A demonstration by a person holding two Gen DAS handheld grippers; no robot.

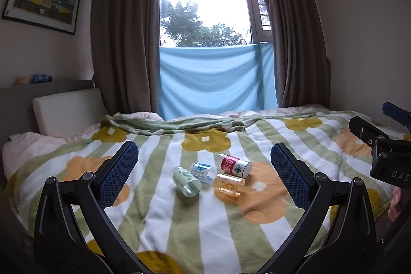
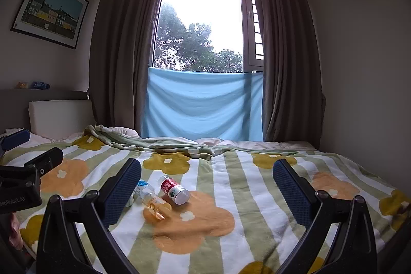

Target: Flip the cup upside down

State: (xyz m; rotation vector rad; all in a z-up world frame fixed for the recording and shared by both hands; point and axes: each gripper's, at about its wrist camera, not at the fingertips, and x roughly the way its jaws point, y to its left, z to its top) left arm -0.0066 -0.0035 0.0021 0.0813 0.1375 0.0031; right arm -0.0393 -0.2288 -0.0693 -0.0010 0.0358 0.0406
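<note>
Several small cups lie on their sides on the flowered blanket (image 1: 205,222): a green-dotted cup (image 1: 187,182), a blue-print cup (image 1: 203,171), a red cup (image 1: 235,166) and an orange clear cup (image 1: 228,187). In the right wrist view I see the red cup (image 2: 174,190), the orange cup (image 2: 156,206) and the blue-print cup (image 2: 145,188); the green one is hidden behind the left finger. My left gripper (image 1: 204,166) is open and empty, short of the cups. My right gripper (image 2: 206,184) is open and empty, with the cups near its left finger.
The bed's blanket (image 2: 231,197) fills the foreground. A white pillow (image 1: 68,111) leans on the headboard at left. Curtains and a blue cloth (image 1: 215,78) hang at the window behind. The right gripper's body (image 1: 385,145) shows at the right edge.
</note>
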